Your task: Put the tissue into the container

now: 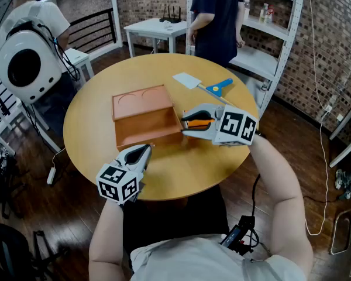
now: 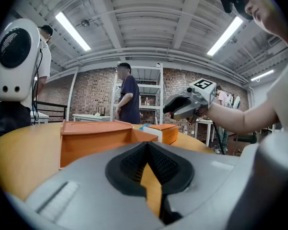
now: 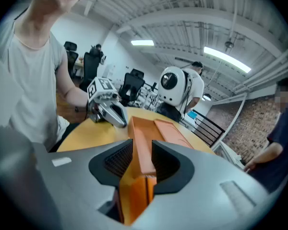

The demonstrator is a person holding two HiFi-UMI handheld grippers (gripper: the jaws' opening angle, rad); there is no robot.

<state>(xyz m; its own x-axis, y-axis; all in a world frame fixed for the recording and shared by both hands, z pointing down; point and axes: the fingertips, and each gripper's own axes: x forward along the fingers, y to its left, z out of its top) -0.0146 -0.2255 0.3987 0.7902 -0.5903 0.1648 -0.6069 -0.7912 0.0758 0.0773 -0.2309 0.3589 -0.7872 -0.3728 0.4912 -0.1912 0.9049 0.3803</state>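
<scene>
An orange container (image 1: 146, 134) stands open in the middle of the round table, its lid laid back on the far side. An orange and white tissue pack (image 2: 162, 132) rests on the table against its right corner. My right gripper (image 1: 186, 122) hovers just above the pack with its jaws a little apart, and nothing is pressed between the pads. In the right gripper view the pack (image 3: 139, 195) shows low in the gap, with the container (image 3: 156, 131) beyond. My left gripper (image 1: 141, 150) is shut and empty, near the container's front left.
A white scraper with a blue handle (image 1: 202, 84) lies at the table's far right. A person in dark clothes (image 1: 213, 16) stands at the far edge. Another person with a white pack (image 1: 26, 57) is at the left. A white shelf (image 1: 263, 51) stands behind.
</scene>
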